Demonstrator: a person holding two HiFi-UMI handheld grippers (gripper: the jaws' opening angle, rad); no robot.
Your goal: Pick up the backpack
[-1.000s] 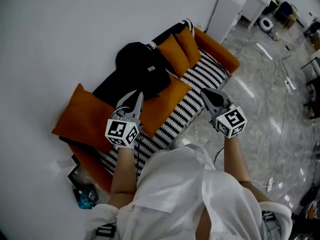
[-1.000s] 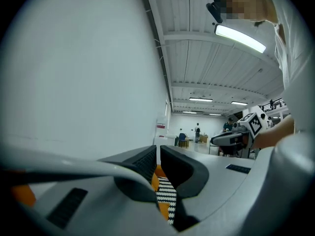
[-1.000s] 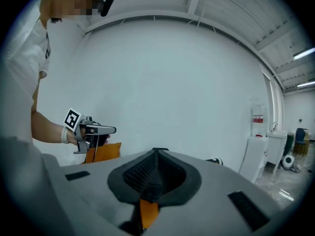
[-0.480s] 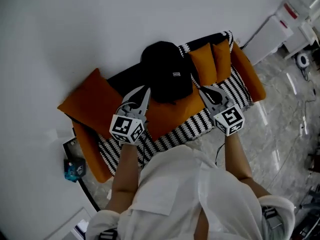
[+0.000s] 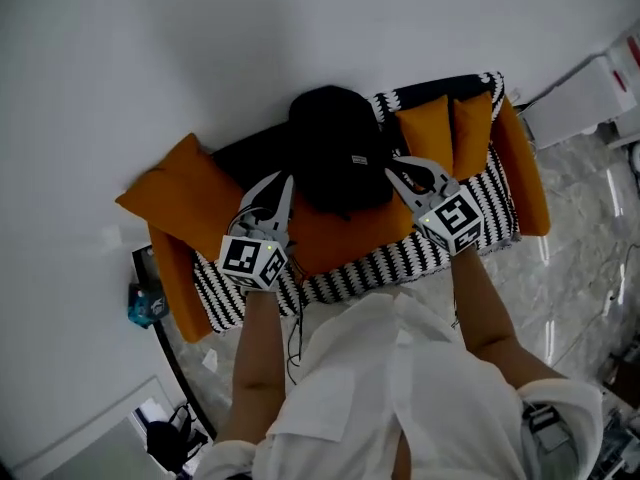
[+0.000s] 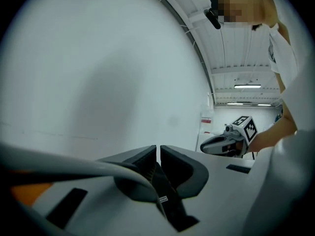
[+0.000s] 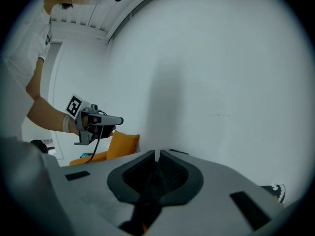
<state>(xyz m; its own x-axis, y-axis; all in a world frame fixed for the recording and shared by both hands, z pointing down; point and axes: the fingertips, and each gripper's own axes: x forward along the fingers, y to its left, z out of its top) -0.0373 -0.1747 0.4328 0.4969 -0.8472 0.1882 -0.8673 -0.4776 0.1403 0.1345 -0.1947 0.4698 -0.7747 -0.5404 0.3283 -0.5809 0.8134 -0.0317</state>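
Observation:
A black backpack [image 5: 338,158] with a small white label lies against the back of a sofa [image 5: 527,183], on an orange seat cushion [image 5: 345,233]. My left gripper [image 5: 283,180] is shut and empty, its tip just left of the backpack's lower edge. At the backpack's right edge, my right gripper [image 5: 393,166] is also shut with nothing held. In the left gripper view the jaws [image 6: 158,149] meet against a white wall, and the right gripper [image 6: 226,141] shows beyond. The right gripper view shows closed jaws [image 7: 157,154] and the left gripper [image 7: 98,122].
A black-and-white striped throw [image 5: 400,258] covers the sofa front. Orange cushions sit at the left [image 5: 175,193] and right [image 5: 440,133] of the backpack. The white wall [image 5: 200,48] runs behind. A white appliance [image 5: 600,88] and marble floor [image 5: 590,248] are at right; small clutter [image 5: 145,303] lies at left.
Both grippers have moved in toward the sofa and now flank the backpack, the right one travelling farther. The sofa has shifted to the middle of the head view. Both stayed shut.

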